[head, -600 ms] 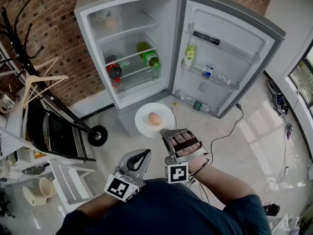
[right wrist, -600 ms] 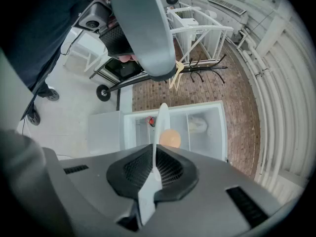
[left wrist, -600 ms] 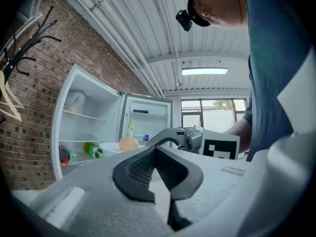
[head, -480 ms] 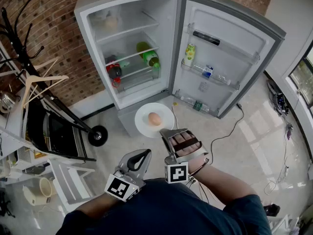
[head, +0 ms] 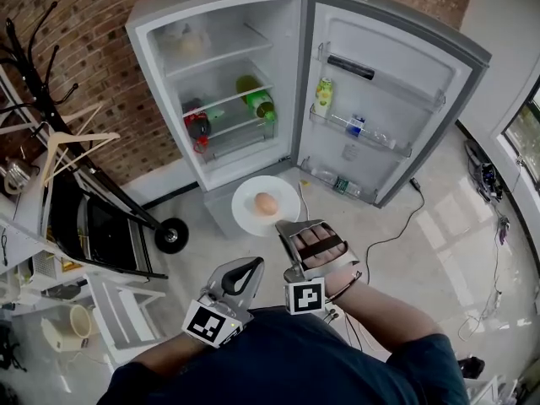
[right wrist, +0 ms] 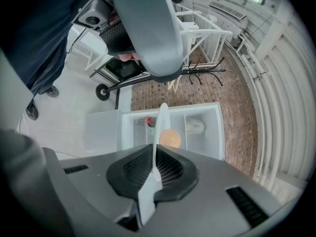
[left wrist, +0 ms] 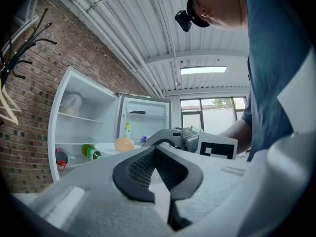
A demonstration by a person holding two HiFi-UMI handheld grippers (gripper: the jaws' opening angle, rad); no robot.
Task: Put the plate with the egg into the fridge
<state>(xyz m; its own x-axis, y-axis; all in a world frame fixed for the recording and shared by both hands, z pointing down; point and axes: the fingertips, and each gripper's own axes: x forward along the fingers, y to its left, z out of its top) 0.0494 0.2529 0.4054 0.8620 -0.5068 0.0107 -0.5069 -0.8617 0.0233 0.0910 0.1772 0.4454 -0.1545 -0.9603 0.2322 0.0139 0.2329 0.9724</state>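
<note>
I'm still hovering plate (head: 250, 218) and egg (head: 266, 203) short of fridge (head: 215, 5), right gripper (head: 285, 225) jaws clamping rim, left gripper (head: 250, 265) jaws together, empty.

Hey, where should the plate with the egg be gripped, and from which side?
Grip the plate by its thin rim at the near edge, coming from the person's side and keeping it flat. The egg lies loose in the middle, so only the rim is free to pinch. The right gripper is shut on that edge.
</note>
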